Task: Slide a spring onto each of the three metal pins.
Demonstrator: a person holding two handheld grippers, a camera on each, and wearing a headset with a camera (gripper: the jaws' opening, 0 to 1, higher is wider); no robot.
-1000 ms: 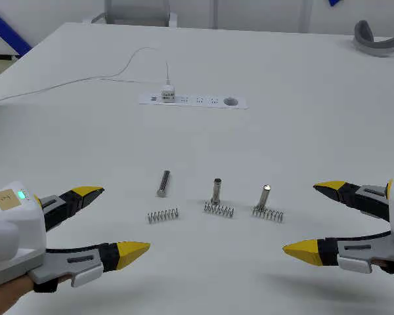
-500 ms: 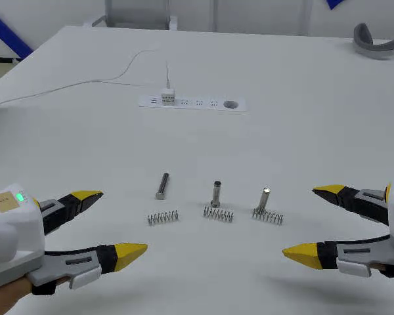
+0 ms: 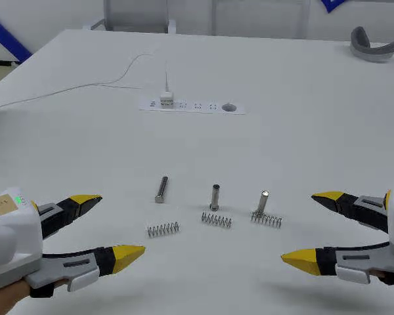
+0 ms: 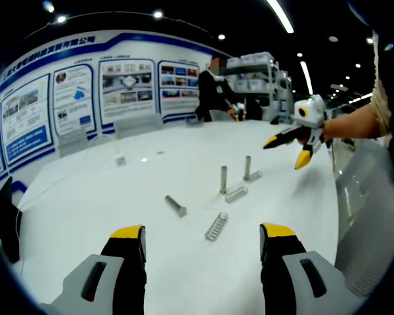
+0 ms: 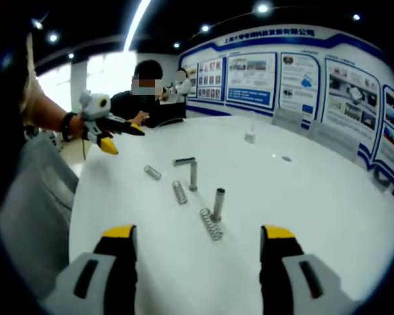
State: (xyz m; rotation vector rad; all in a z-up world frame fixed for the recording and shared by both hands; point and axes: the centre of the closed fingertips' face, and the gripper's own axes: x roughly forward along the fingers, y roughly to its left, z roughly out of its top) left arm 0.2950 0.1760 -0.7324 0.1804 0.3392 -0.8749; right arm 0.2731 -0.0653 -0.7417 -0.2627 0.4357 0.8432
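- Tongs both stand wide apart and hold nothing: left gripper (image 3: 121, 223), right gripper (image 3: 298, 226).
- Between them lie left spring (image 3: 163, 229), middle spring (image 3: 216, 220) and right spring (image 3: 266, 219).
- Just beyond, left pin (image 3: 161, 189) lies flat; middle pin (image 3: 215, 197) and right pin (image 3: 263, 202) stand upright.
- Farther beyond, a power strip (image 3: 190, 105).

Head camera tipped up slightly (small shift) — nothing else.

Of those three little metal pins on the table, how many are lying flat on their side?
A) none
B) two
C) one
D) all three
C: in the head view the left pin lies flat, while the middle pin and the right pin stand upright.
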